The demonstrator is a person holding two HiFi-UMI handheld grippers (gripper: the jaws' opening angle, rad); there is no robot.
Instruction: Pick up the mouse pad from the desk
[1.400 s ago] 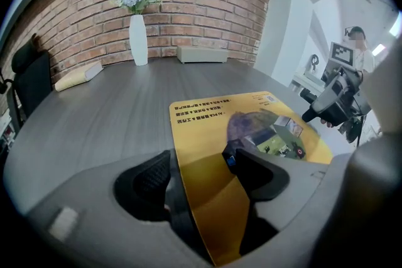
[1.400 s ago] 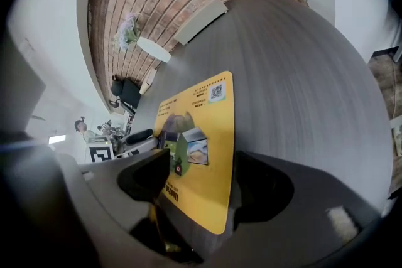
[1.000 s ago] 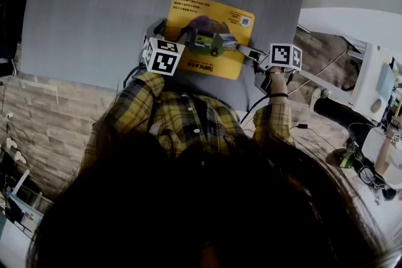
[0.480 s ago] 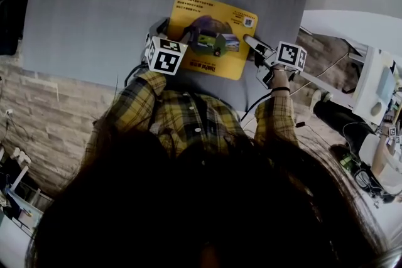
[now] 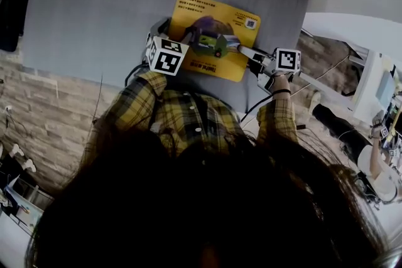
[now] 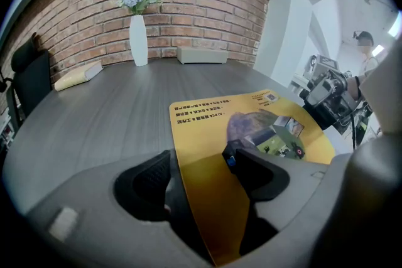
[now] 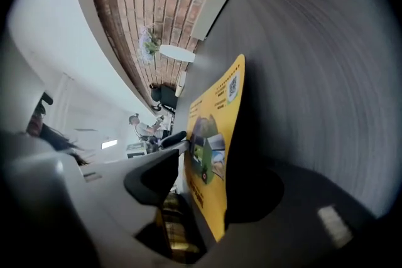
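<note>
Yellow mouse pad [image 5: 217, 34]: between both our pairs of fingers, over the grey counter [image 5: 94, 9].
Left gripper [image 6: 201, 163]: fingers clamped on its edge.
Right gripper [image 7: 204, 182]: fingers have just been closing around it; we see a gap.

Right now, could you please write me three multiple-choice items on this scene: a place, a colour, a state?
1. The white vase stands: A on the desk by the brick wall; B on the floor; C on a chair.
2. The mouse pad is mostly: A blue; B yellow; C white.
3. The right gripper's jaws are: A astride the pad's edge; B shut on nothing; C round a cable.
Answers: A, it stands on the desk's far side; B, its face is yellow; A, the jaws, which have just been closing, have the pad between them.
</note>
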